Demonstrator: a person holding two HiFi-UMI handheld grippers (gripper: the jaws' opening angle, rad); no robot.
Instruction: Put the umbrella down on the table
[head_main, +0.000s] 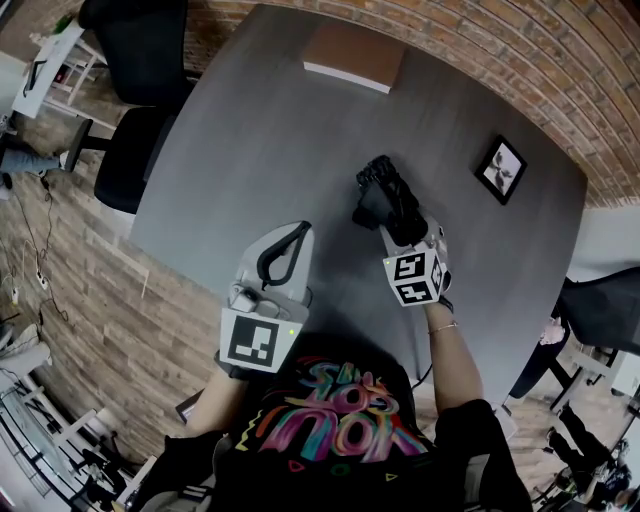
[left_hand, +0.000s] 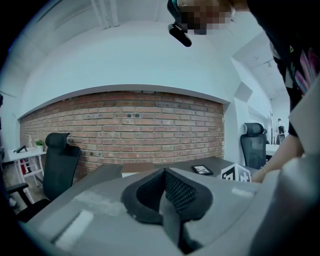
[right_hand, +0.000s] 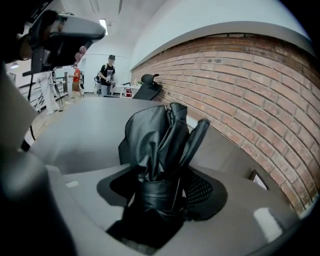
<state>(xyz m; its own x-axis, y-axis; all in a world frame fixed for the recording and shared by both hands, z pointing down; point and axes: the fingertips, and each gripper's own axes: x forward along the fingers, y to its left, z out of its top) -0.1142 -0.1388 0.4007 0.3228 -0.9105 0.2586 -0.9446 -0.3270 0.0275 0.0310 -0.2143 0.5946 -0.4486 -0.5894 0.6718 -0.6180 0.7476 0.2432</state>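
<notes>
Desk (head_main: 230, 160) lies beneath both claws. Left claw (head_main: 298, 230): jaws together, nothing between them. Right claw (head_main: 405, 232): jaws clamped on the folded black umbrella (head_main: 385, 190), which projects from it over the desk middle; contact with the desk is not discernible.

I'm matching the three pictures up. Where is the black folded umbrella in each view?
Head view: umbrella right of centre, over the table.
Left gripper view: not in it.
Right gripper view: dead centre.
Shared landmark: the framed picture lying on the table.
</notes>
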